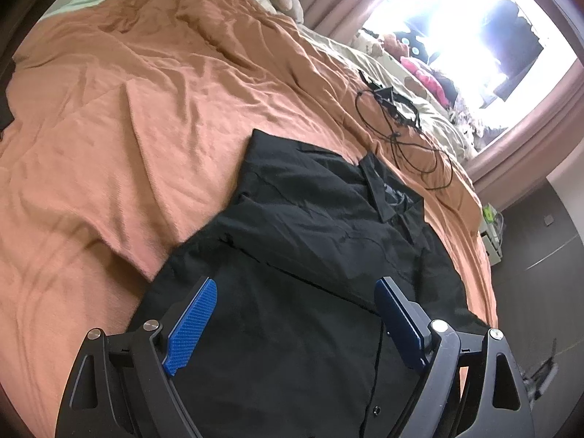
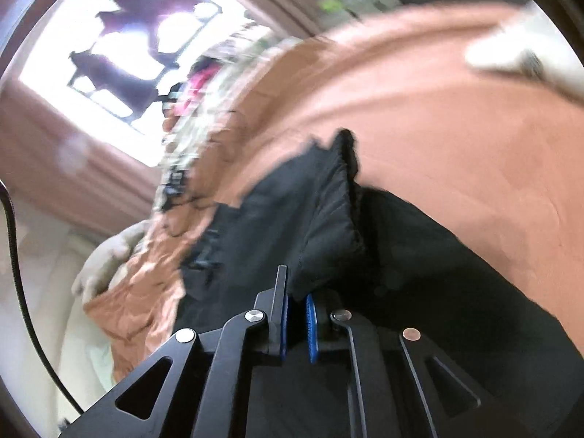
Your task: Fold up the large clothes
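Observation:
A black collared shirt [image 1: 314, 241] lies partly folded on an orange bedspread [image 1: 146, 116], collar toward the far right. My left gripper [image 1: 295, 292] is open and empty, its blue pads [image 1: 191, 328] spread just above the shirt's lower part. In the blurred right wrist view, my right gripper [image 2: 296, 292] is shut on a fold of the black shirt [image 2: 321, 219] and lifts it off the orange bedspread [image 2: 456, 138].
A black cable tangle with a small device [image 1: 398, 120] lies on the bed beyond the shirt's collar. Pillows and pink items [image 1: 423, 73] sit by the bright window [image 1: 485, 29]. The bed's right edge drops to a dark floor [image 1: 540, 255].

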`<state>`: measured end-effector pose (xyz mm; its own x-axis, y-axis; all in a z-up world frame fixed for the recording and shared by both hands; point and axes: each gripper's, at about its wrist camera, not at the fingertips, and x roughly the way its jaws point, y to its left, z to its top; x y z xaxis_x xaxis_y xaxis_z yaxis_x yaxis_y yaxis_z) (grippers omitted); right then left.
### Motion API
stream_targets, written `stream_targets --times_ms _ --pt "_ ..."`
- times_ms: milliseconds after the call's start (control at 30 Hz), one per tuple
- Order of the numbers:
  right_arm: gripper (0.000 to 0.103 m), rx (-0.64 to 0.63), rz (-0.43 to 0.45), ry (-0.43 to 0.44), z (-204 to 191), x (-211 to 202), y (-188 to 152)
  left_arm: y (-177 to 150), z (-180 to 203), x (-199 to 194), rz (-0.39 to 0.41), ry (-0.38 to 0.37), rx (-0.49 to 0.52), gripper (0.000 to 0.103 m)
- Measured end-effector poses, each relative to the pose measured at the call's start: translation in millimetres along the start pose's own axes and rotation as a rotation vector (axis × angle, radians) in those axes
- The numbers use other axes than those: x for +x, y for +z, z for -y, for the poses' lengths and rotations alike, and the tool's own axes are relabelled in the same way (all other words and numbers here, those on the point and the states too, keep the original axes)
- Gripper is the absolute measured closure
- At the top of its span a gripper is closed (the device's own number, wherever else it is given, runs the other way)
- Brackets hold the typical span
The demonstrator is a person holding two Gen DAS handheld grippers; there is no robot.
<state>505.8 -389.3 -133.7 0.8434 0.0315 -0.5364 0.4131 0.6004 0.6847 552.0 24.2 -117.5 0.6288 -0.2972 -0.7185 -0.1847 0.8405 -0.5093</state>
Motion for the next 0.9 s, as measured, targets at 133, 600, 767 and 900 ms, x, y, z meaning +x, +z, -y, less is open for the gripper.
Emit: stream_targets --times_ms 133,600,767,900 --pt "0.094 -0.154 0.044 0.086 -43 -8 -2 6 -10 -4 0.009 0.002 -0.021 0.014" --pt "0.093 -0.405 -0.107 0.292 -145 17 -77 16 -53 -19 0.025 -0.005 -0.114 0.014" --pt "0.013 -0.454 -0.282 0.348 -170 45 -114 20 -70 -24 0.036 0.013 -0.14 0.014" --pt "0.013 -0.453 -0.315 0.363 -169 45 -121 21 -80 -25 0.042 0.02 -0.175 0.014"
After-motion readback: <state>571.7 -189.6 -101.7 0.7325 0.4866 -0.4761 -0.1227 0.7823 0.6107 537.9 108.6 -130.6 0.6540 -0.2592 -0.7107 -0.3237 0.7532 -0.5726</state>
